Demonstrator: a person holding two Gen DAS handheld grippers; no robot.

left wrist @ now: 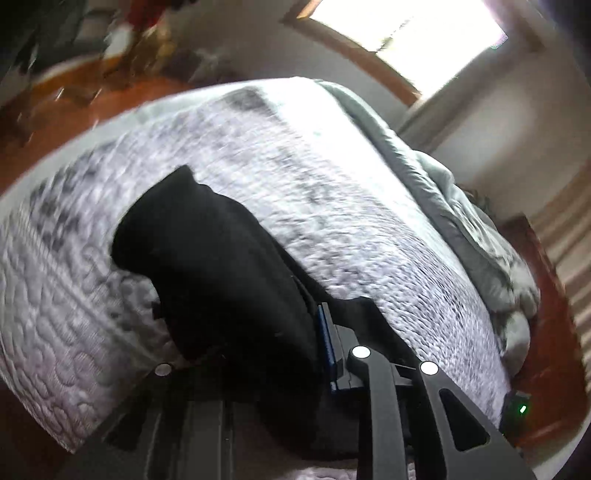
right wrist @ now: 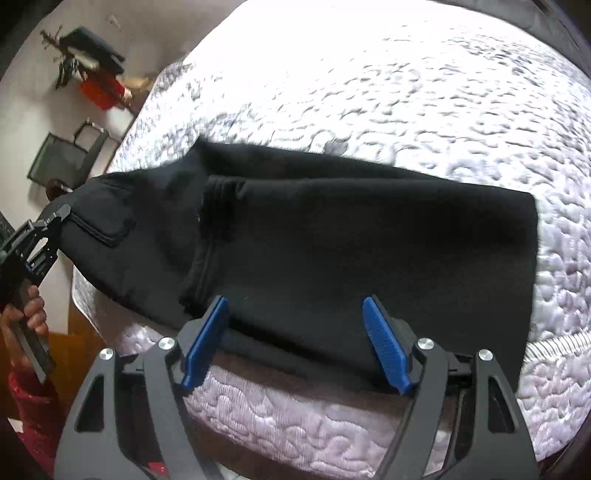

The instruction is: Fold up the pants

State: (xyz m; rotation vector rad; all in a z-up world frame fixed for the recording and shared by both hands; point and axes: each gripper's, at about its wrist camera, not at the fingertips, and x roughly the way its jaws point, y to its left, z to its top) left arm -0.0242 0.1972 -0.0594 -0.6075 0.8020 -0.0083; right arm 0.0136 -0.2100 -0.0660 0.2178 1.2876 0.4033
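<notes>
Right gripper (right wrist: 295,339) fingers apart at mattress (right wrist: 443,110) near edge; left gripper (right wrist: 61,214) clamps pants (right wrist: 332,236), long axis crosswise.

Home bedroom — quilted bed (right wrist: 424,110), rumpled grey duvet (left wrist: 480,236), wood-framed window (left wrist: 406,40), wooden floor (left wrist: 92,88) — clutter against the wall (right wrist: 92,81).

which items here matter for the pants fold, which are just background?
Job: black pants; left gripper, shut on the pants' corner; right gripper, open at the near edge; quilted bed.
Background: grey duvet; window; black chair.
</notes>
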